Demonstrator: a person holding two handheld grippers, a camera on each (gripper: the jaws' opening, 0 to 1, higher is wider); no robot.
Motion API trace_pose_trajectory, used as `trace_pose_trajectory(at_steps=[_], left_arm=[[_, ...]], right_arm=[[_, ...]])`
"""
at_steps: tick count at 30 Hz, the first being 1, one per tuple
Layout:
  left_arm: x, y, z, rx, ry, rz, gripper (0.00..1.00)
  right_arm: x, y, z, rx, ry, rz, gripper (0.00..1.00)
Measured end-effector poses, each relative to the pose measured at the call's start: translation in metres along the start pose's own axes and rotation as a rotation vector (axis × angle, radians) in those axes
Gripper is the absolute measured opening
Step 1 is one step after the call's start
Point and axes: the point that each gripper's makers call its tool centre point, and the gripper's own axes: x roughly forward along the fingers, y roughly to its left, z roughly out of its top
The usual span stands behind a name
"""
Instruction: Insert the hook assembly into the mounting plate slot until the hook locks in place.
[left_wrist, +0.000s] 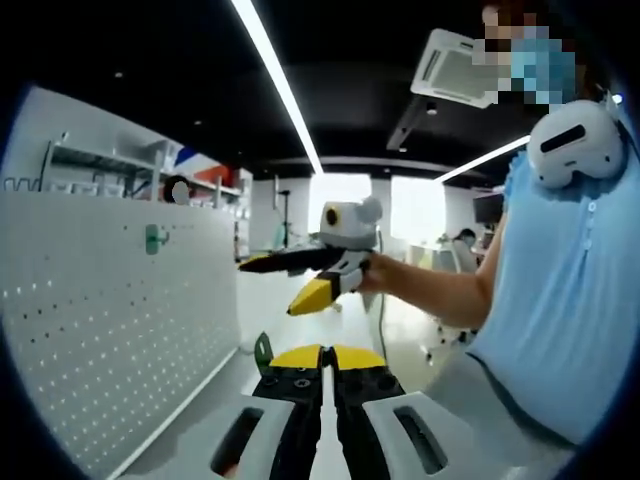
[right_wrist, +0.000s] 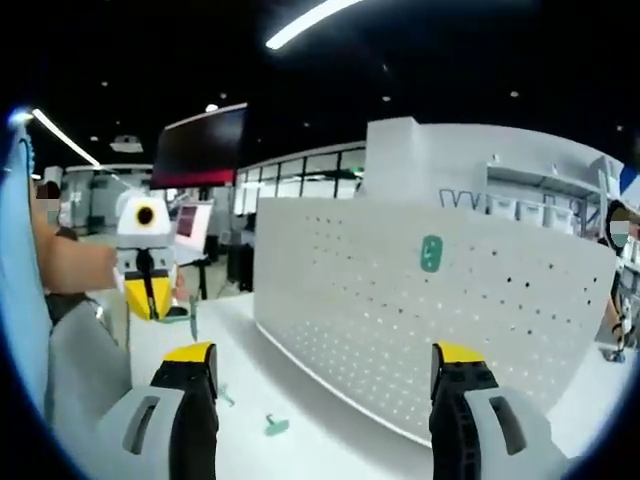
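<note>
In the left gripper view, the left gripper (left_wrist: 322, 362) is nearest, with its two yellow-tipped fingers (left_wrist: 296, 357) closed together, and a small green hook piece (left_wrist: 263, 349) stands up just beside the left finger; I cannot tell if it is really pinched. Beyond it, the right gripper (left_wrist: 290, 282) is held in the air by a person's hand (left_wrist: 372, 272), and its fingers are spread apart with nothing between them. On the left side stands the white pegboard (left_wrist: 110, 310) on the white worktop (left_wrist: 215, 420), and a green mounting plate (left_wrist: 155, 238) is fixed on the board. In the right gripper view, the right gripper's own fingers (right_wrist: 190, 365) are wide apart and hold nothing. Between them, on the worktop (right_wrist: 300, 400), lies a small green part (right_wrist: 276, 426). Farther away stands the pegboard (right_wrist: 420, 320) with the green mounting plate (right_wrist: 430, 253) on its upper part. At the left, the left gripper (right_wrist: 148, 292) hangs over the worktop.
</note>
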Motion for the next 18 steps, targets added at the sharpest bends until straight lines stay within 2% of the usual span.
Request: trace_pose_trajectory(at_steps=[7, 18], left_arm=[[0.001, 0.013, -0.002, -0.003, 0.014, 0.009, 0.02], [0.003, 0.046, 0.0, 0.014, 0.04, 0.031, 0.02]], right_arm=[[-0.003, -0.005, 0.002, -0.003, 0.001, -0.012, 0.89], [-0.005, -0.012, 0.007, 0.007, -0.016, -0.013, 0.88]])
